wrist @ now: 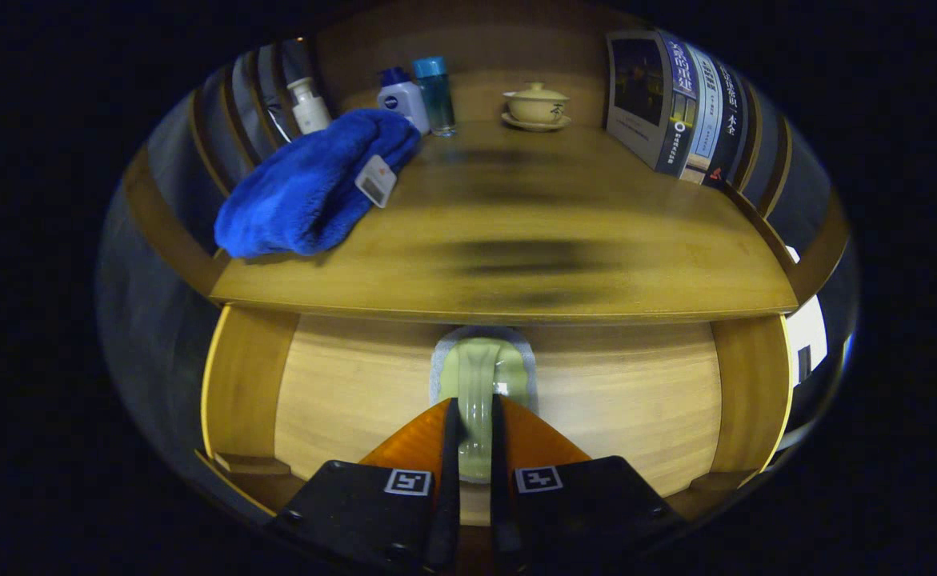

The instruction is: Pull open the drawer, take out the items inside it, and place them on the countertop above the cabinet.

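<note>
My hand-held gripper [474, 416] is clenched on the drawer handle [480, 376], a pale green upright pull that runs between my two fingers [416, 440], both pressing against its sides. The handle sits at the top middle of the drawer front [612, 400], a light wooden panel just under the table's front edge, and the drawer looks closed, so whatever is inside it is hidden from me. Above it the table [516, 240] spreads out as a wooden top with slatted rails along both sides. At the left edge, reaching toward the front left corner, lies a crumpled blue towel [308, 188] with a small white tag [376, 180] hanging off its right side. Behind the towel, near the back left corner, stand a small white pump bottle [308, 104], a white bottle with a dark blue cap [402, 100] and a clear bottle with a light blue cap [436, 92], the last two just beside each other. Toward the back middle a cream lidded tea bowl [536, 102] rests on its saucer [536, 123]. Along the right edge a row of books [676, 104] stands upright, spines facing inward. The centre and front of the table top are bare wood, with dark blurred shadows across them. Nothing stands between my fingers and the drawer front.
</note>
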A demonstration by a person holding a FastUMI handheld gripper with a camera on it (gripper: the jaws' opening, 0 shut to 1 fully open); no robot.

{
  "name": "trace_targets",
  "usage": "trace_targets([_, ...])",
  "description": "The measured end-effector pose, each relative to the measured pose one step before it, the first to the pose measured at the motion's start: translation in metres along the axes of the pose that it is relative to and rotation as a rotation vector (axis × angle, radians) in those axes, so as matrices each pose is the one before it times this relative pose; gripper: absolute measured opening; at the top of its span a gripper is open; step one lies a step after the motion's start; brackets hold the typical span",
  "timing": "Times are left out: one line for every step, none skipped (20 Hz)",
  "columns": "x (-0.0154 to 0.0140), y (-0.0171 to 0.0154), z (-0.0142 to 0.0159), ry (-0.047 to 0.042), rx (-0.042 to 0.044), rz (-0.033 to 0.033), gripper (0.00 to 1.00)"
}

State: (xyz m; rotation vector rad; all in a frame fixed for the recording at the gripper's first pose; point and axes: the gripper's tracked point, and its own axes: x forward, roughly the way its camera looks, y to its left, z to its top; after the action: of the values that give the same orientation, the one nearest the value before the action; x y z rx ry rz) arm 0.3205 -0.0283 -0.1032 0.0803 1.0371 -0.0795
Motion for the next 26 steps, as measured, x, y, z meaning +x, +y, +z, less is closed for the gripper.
trace_targets([-0.00864,0.00427,-0.00049,-0.0016,0.00226,0.01529,0.24])
trace_targets([-0.00722,0.00373,-0.00015,-0.00621,-0.00028,0.01606,0.25])
trace_targets([-0.00757,0.00317,0.00269,-0.00956,-0.00608,0.01184,0.25])
trace_targets([-0.00702,0.00145,0.0039,-0.01831,-0.00276,0.00787,0.24])
trace_targets([-0.00893,0.00355,0.00615,-0.023,0.00242,0.0137,0.24])
trace_targets([-0.00746,0.00458,0.00368,-0.01626,0.00396,0.01933,0.24])
trace_targets([-0.00654,0.00533,0.00447,-0.01423,0.00525,0.02294,0.24])
trace_targets([-0.00787,0.00355,0.00537,-0.01711,0.0051,0.01962,0.24])
trace_targets([-0.00567,0.00238,0.00439,-0.01098,-0.00186,0.00981,0.24])
trace_targets([-0.00705,-0.00056,0.00616,-0.01739,-0.00498,0.00082,0.24])
trace_targets([-0.00699,-0.00055,0.00788,-0.01573,-0.0054,-0.00352,0.24])
trace_targets([-0.00691,0.00049,0.00762,-0.01851,-0.00223,0.00005,0.24])
trace_targets([-0.0062,0.00061,0.00957,-0.0212,0.00207,-0.00053,0.24])
trace_targets([-0.00609,0.00001,0.01366,-0.03045,0.00278,-0.00276,0.24])
trace_targets([-0.00306,-0.00018,0.01488,-0.03553,-0.00127,-0.00729,0.24])
trace_targets([-0.00061,-0.002,0.01314,-0.03869,-0.01572,-0.00901,0.24])
trace_targets([0.00141,-0.00393,0.01429,-0.04071,-0.01555,-0.02141,0.24])
trace_targets([0.00322,-0.00406,0.01413,-0.03887,-0.00392,-0.02222,0.24])
trace_targets([0.00322,-0.00305,0.01279,-0.03373,0.00969,-0.01231,0.24])
trace_targets([0.00637,0.00137,0.00687,-0.02447,0.01767,-0.00676,0.24])
trace_targets([0.00708,-0.00348,0.00465,-0.0099,0.0137,-0.00775,0.24])
trace_targets([0.0082,-0.00678,-0.0001,0.0098,0.01165,-0.01679,0.24])
trace_targets([0.00579,-0.0061,0.0,0.01603,0.01213,-0.0157,0.24])
trace_targets([0.00858,-0.00413,0.00187,0.00846,0.01238,-0.01029,0.24])
trace_targets([0.00587,-0.00537,0.00123,0.00613,0.00302,-0.01576,0.24])
trace_targets([0.00409,-0.00971,0.00186,0.00013,-0.00879,-0.02791,0.24])
